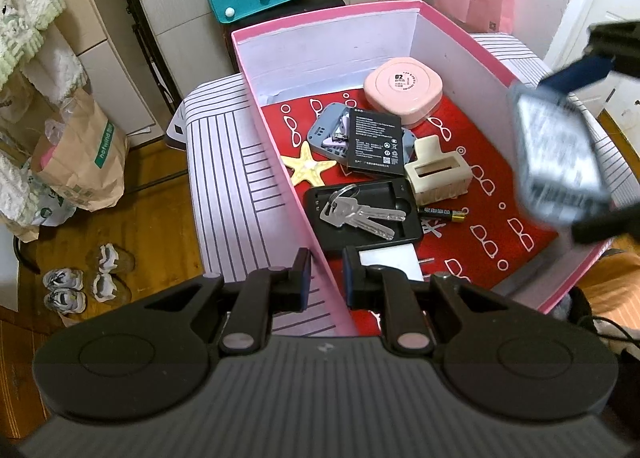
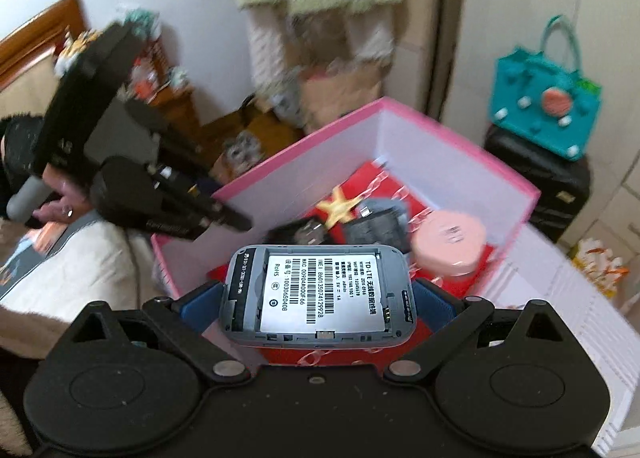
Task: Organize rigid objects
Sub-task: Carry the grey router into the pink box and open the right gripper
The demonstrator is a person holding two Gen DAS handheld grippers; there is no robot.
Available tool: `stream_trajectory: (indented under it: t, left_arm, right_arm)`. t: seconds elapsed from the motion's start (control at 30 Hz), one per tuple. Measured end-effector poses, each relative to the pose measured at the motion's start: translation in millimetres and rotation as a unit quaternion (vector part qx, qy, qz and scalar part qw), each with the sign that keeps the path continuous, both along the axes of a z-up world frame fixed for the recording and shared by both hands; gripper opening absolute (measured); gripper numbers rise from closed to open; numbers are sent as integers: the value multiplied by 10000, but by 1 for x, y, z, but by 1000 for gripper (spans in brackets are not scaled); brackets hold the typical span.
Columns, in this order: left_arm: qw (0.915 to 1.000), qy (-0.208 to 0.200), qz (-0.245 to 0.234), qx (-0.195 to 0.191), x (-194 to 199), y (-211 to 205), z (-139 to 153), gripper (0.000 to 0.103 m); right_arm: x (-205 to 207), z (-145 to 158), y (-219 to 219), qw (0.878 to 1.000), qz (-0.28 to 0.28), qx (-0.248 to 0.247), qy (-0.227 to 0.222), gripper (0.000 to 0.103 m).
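Right wrist cam: right gripper [image 2: 318,300] clamped on the router [image 2: 320,294] across its long axis, directly over the pink box [image 2: 460,146]. Left gripper [image 1: 327,278] pinches the box's near wall, jaws nearly together.

Striped surface [image 1: 224,178], perhaps a table; pink box [image 1: 456,54] atop.
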State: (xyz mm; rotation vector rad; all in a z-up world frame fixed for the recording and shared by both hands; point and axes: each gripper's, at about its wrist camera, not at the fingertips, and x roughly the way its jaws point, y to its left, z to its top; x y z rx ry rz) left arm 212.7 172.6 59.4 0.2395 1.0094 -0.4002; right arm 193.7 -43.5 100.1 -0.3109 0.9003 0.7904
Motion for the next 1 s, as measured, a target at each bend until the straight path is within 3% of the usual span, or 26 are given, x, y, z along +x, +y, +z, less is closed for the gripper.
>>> stream_trajectory:
  t: [0.33,0.63,0.8,1.0]
  left_arm:
    - [9999,6,72,-102,0,3,-1,15]
    - [9999,-28,91,-103,-1,3,-1,15]
    - [9998,-23,113,-135,-1,4,-1,15]
    - [9997,-15,163,-179,-1,5,-1,15]
  right_arm:
    - [25,-34,21,9979,-157,-379,495,101]
    - [30,-47,21,9955,-107,-407,844,101]
    - [21,-37,13,9973,-128,-323,640,101]
    - [10,-2,-30,9984,-468,271,145,101]
